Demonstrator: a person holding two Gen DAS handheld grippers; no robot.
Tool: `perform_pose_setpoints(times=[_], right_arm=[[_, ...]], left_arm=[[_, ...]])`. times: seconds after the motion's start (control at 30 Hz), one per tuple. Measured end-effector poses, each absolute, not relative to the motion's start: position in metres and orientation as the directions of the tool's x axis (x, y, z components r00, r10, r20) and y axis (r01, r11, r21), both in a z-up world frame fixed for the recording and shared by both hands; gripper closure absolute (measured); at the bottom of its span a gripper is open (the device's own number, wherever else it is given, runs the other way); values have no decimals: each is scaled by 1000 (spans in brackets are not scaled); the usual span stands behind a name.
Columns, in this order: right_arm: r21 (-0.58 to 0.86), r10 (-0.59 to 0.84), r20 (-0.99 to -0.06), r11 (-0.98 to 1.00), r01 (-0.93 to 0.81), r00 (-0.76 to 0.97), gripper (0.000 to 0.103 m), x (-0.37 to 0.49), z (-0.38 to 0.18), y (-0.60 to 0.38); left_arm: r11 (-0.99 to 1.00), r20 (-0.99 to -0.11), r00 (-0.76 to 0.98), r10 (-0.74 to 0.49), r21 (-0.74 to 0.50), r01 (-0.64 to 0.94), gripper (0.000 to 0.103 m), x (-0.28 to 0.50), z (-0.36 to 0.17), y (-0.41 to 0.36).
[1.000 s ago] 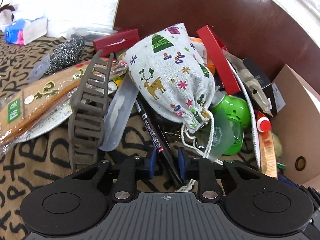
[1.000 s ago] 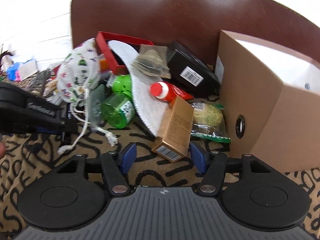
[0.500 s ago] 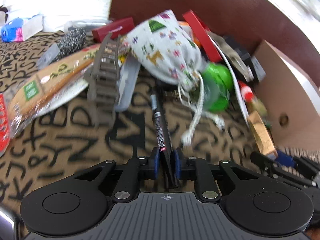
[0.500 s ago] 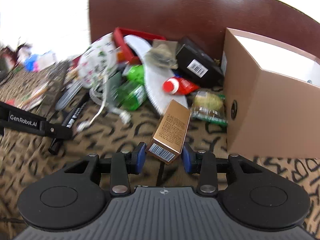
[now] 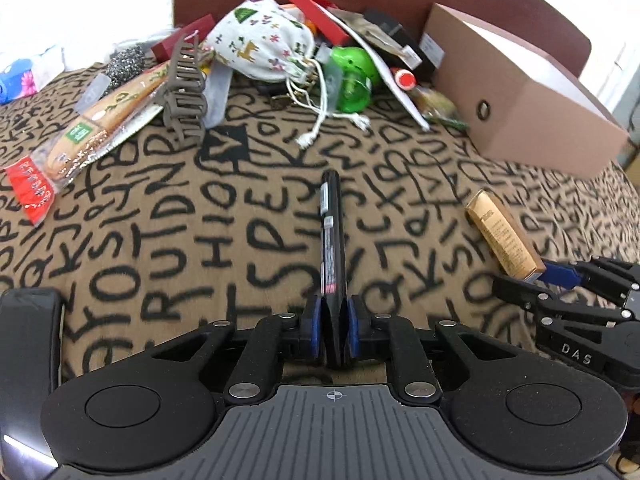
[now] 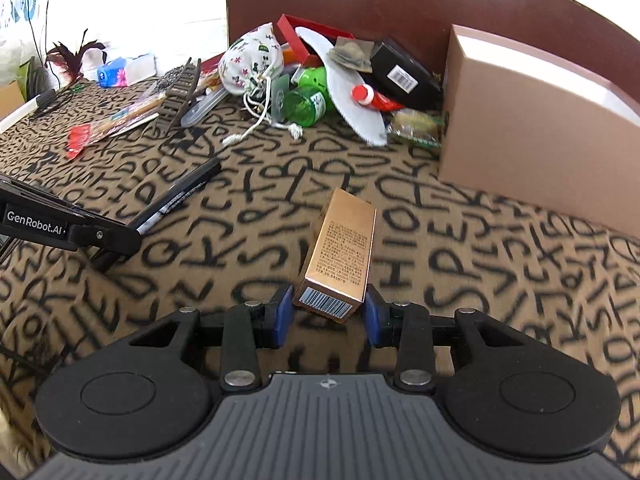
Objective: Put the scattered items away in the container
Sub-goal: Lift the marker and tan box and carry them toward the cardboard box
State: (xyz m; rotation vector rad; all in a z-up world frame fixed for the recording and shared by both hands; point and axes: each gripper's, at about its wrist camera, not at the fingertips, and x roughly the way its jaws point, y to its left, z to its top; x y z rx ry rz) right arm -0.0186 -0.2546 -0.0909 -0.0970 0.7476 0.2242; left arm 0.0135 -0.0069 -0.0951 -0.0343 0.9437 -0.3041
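My left gripper (image 5: 331, 330) is shut on a black marker pen (image 5: 332, 248) and holds it above the patterned cloth; the pen also shows in the right wrist view (image 6: 176, 198). My right gripper (image 6: 326, 314) is shut on a gold carton (image 6: 340, 260), which also shows at the right of the left wrist view (image 5: 502, 236). The brown cardboard container (image 6: 532, 128) stands at the right by the chair back; it also shows in the left wrist view (image 5: 520, 92). A pile of scattered items lies at the back, among them a printed drawstring bag (image 5: 264, 40).
The pile holds a green bottle (image 5: 352, 80), a brown hair claw (image 5: 184, 88), a red box (image 5: 316, 12), a black box (image 6: 404, 74), a snack packet (image 5: 92, 128) and a steel scourer (image 5: 126, 62). A dark red chair back (image 6: 400, 0) stands behind. A tissue pack (image 6: 120, 70) lies far left.
Both grippers have pulled back from the pile toward me, the left carrying the marker pen and the right carrying the gold carton. The pile now lies farther away.
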Motion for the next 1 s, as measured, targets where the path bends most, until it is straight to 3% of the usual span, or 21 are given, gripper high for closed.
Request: perform_pose_setpoints(times=[0.03, 0.07, 0.13, 0.37, 0.43, 0.47, 0.5, 0.53, 0.6, 0.67, 0.7, 0.73, 0.8, 0.9, 0.97, 1.0], right_arm=[[-6, 166, -681, 973, -233, 713, 54, -21, -90, -255], [-6, 164, -674, 974, -228, 720, 47, -21, -88, -255], [-13, 158, -651, 975, -220, 742, 46, -20, -85, -254], [-19, 160, -631, 975, -221, 759, 50, -1, -86, -250], [-27, 156, -638, 974, -224, 754, 54, 3, -89, -248], [-27, 155, -643, 974, -224, 750, 60, 4, -91, -247], [-28, 151, -647, 975, -222, 747, 62, 5, -92, -246], [-32, 146, -649, 976, -218, 746, 64, 6, -94, -246], [-25, 147, -653, 976, -215, 743, 64, 6, -96, -246], [-22, 149, -654, 976, -215, 742, 64, 7, -97, -247], [-20, 149, -654, 977, -214, 742, 64, 7, -97, -247], [-17, 149, -654, 977, -212, 741, 64, 8, -97, -247], [-13, 150, -655, 978, -210, 741, 64, 9, -98, -247], [-21, 147, -651, 977, -211, 745, 64, 9, -99, -246], [-24, 146, -650, 977, -213, 746, 64, 10, -99, -246], [-20, 148, -650, 977, -212, 745, 63, 10, -99, -247]], left_arm=[[957, -790, 552, -267, -152, 247, 65, 12, -95, -8], [960, -787, 562, -254, -136, 244, 61, 12, -95, -10], [967, -782, 582, -224, -104, 233, 50, 15, -96, -13], [974, -780, 594, -198, -90, 207, 50, 41, -98, -18], [974, -783, 592, -190, -76, 211, 54, 46, -99, -20], [974, -784, 593, -186, -69, 215, 66, 47, -99, -21], [974, -785, 593, -182, -60, 219, 86, 48, -99, -21], [973, -787, 588, -184, -60, 225, 92, 49, -98, -21], [972, -791, 581, -189, -66, 226, 92, 50, -98, -20], [972, -791, 581, -191, -69, 227, 81, 51, -98, -20], [972, -789, 584, -191, -70, 223, 69, 52, -98, -20], [974, -787, 589, -185, -68, 215, 66, 52, -99, -20], [974, -787, 590, -178, -57, 217, 66, 53, -99, -22], [971, -789, 590, -172, -35, 236, 91, 54, -99, -25], [971, -790, 588, -172, -34, 238, 90, 56, -99, -25], [970, -790, 588, -173, -33, 240, 79, 56, -100, -25]])
